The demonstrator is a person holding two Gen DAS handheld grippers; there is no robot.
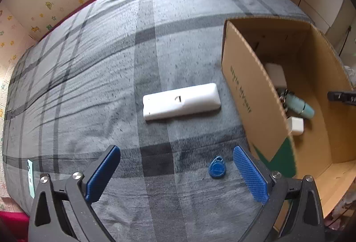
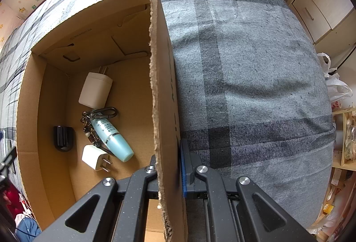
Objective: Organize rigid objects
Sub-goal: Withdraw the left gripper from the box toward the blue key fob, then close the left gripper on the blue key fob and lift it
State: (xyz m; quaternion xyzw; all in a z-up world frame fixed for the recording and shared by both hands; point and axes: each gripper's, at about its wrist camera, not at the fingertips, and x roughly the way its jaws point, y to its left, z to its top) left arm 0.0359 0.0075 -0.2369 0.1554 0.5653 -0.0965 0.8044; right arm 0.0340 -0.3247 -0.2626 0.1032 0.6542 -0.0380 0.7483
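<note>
A: What is the left wrist view showing?

B: The left hand-held gripper (image 1: 176, 172) is hanging released, its blue pads wide apart, over the grey plaid bed (image 1: 89, 86). A white remote (image 1: 181, 101) is lying face down ahead of it, and a blue key fob (image 1: 217, 167) is sitting just inside the right pad. The cardboard box (image 1: 251, 95) is standing to the right.

A: And the right wrist view?

B: The right hand-held gripper (image 2: 169, 166) is clenching the box's wall (image 2: 163, 86). Inside are lying two white chargers (image 2: 95, 90), a teal tube (image 2: 113, 135) with a keychain (image 2: 98, 114), and a black item (image 2: 63, 138).
</note>
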